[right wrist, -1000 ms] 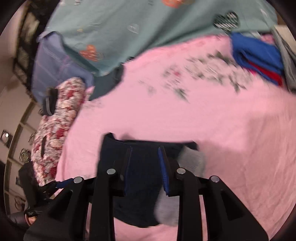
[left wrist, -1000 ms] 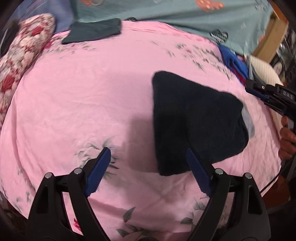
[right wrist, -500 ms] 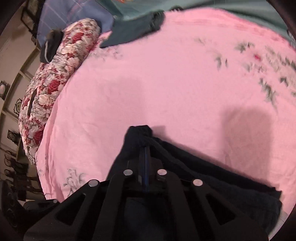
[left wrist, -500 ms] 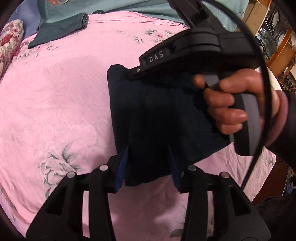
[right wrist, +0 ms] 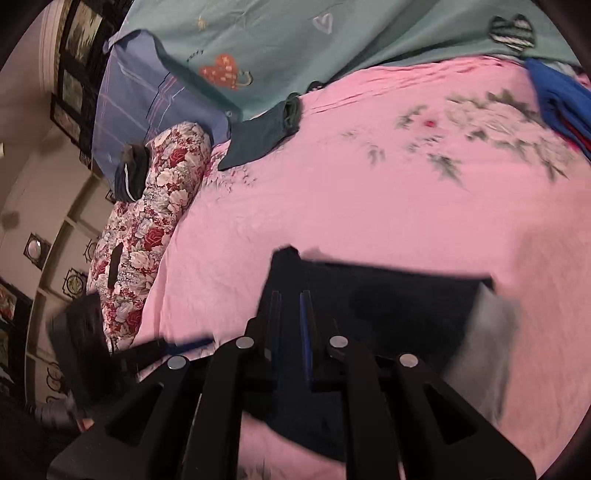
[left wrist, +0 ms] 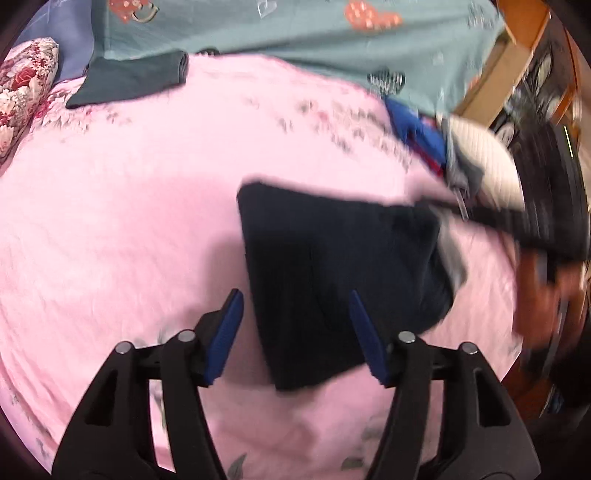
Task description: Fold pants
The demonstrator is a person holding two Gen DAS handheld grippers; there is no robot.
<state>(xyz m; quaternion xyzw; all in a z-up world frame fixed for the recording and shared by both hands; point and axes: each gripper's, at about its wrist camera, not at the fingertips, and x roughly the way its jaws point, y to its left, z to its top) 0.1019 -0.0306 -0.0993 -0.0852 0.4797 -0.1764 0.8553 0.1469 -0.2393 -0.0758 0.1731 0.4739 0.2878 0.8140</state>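
The dark navy pants [left wrist: 332, 266] lie folded in a compact rectangle on the pink bedsheet [left wrist: 129, 221], with a grey lining showing at their right end [left wrist: 452, 254]. My left gripper [left wrist: 295, 328] is open and hovers just above the near edge of the pants, holding nothing. In the right wrist view the pants [right wrist: 388, 302] lie under my right gripper [right wrist: 290, 317], whose fingers stand a narrow gap apart with no cloth seen between them. The right gripper also shows blurred at the right edge of the left wrist view [left wrist: 517, 225].
A folded dark teal garment [left wrist: 129, 79] lies at the far side of the bed. A floral pillow [right wrist: 147, 221] lies along the left. A pile of blue and red clothes [left wrist: 421, 136] sits at the far right. A teal patterned sheet [left wrist: 295, 33] covers the back.
My left gripper opened and let go of the pants' near edge, then backed off. My right gripper released the far corner and swung away to the right; the pants lie flat.
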